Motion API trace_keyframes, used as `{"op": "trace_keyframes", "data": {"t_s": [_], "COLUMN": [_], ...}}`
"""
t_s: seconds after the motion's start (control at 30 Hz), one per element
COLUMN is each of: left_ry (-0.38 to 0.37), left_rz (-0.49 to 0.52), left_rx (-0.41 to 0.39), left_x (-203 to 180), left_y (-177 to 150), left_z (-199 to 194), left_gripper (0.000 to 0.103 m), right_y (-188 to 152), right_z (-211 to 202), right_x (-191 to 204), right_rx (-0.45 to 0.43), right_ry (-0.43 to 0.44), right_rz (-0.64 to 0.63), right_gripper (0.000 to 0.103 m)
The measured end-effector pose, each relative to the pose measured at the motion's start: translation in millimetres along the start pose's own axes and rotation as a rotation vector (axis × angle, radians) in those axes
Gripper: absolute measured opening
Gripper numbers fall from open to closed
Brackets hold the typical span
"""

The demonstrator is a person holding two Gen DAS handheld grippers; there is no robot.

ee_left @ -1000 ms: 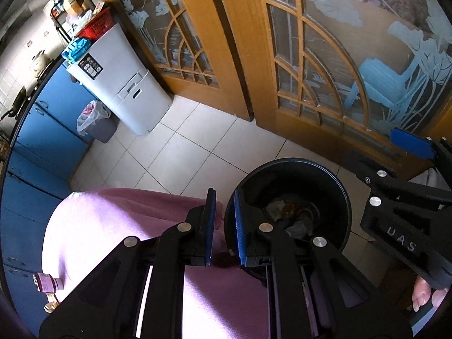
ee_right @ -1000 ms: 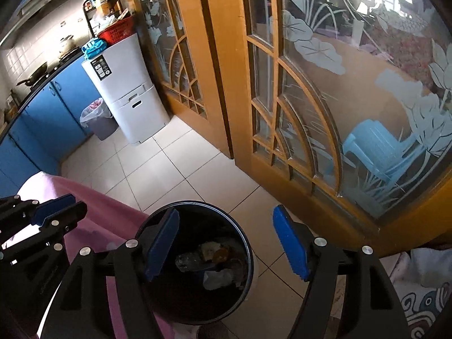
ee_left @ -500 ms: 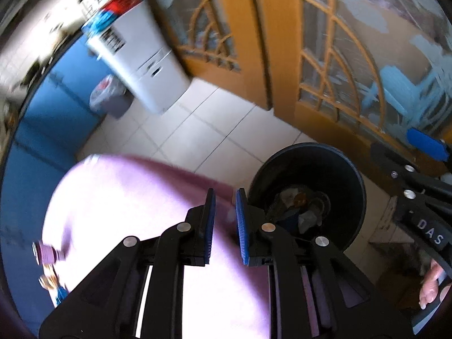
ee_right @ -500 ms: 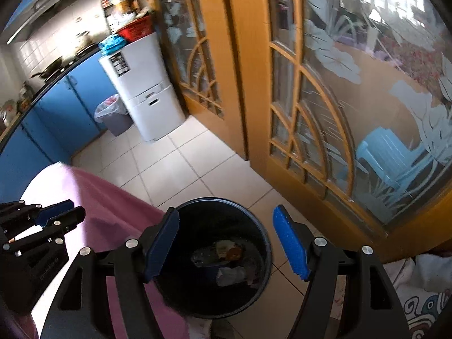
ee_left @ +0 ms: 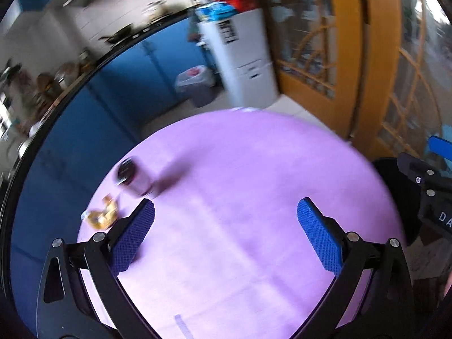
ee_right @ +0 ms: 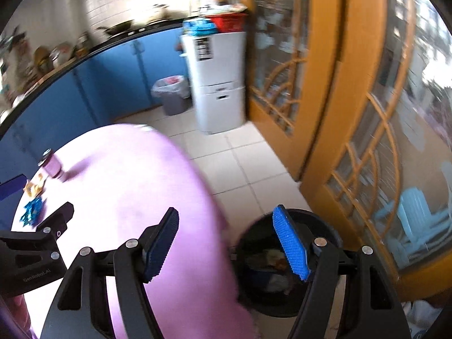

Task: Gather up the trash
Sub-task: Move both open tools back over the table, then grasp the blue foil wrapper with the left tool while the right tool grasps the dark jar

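Fingers first: the left gripper (ee_left: 225,237) has just sprung its jaws wide, nothing between them, hanging over the pink tablecloth (ee_left: 240,197). At ten o'clock from it sits a yellow wrapper (ee_left: 100,216), just beside the left fingertip, and just past that a small jar (ee_left: 134,176), blurred. The right gripper (ee_right: 226,243) stands released too, blue pads apart and empty; one finger is over the cloth's edge, the other over the black bin (ee_right: 285,265) on the floor at three o'clock, with scraps of trash lying inside. On the cloth at nine o'clock in the right view, a blue wrapper (ee_right: 31,212) lies near the yellow one. Farther off, at twelve o'clock: a white cabinet (ee_right: 217,84), a grey lined bin (ee_right: 171,94) beside it, blue cupboards (ee_right: 113,79), and the wooden glass doors (ee_right: 339,84).
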State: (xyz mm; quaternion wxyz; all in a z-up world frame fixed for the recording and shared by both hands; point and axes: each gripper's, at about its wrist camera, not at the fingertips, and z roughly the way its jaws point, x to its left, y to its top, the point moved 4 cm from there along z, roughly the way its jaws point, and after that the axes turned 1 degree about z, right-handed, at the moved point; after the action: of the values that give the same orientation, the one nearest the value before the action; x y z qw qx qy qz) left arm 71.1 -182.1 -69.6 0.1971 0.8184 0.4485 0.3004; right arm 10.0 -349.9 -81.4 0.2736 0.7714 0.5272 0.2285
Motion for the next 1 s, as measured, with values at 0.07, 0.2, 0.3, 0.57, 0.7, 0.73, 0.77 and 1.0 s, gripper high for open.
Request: {"op": "trace_keyframes", "data": {"t_s": [0.07,0.2,0.3,0.57,0.7,0.73,0.77,1.0], "left_ry": [0.034,0.067,0.061,-0.058,-0.127,-0.133,-0.136,-0.146], "left_rz": [-0.046,-0.148,-0.213,-0.411,-0.494,-0.506,-0.508,-0.540], "left_rx": [0.014,0.061,0.099,0.219,0.260,0.246,0.235,0.232], "left_x": [29,79,110,172,188,191,193,205], "left_y": [-14,-40,-57,-93,-104,-104,-102,-99], "left_z": [4,15,26,76,96,96,96,97], "left_gripper": [0.100,0.100,0.100,0.091,0.083,0.083,0.082,0.069], "right_y": [2,2,4,16,24,24,25,32], "right_z": [0,3,8,29,44,47,51,69], "right_x": [31,83,115,179,208,216,225,272], "right_rx": [0.005,0.010,0.018,0.048,0.080,0.089,0.094,0.116], "right_ry": [0.029,0.066,0.084,0.114,0.161,0.179,0.192,0.274], "right_rz": [-0.050,-0.137,-0.176,-0.232,-0.254,-0.267,-0.285,-0.347], "right_gripper": [0.068,0.068,0.068,0.068,0.068,0.068,0.068,0.067]}}
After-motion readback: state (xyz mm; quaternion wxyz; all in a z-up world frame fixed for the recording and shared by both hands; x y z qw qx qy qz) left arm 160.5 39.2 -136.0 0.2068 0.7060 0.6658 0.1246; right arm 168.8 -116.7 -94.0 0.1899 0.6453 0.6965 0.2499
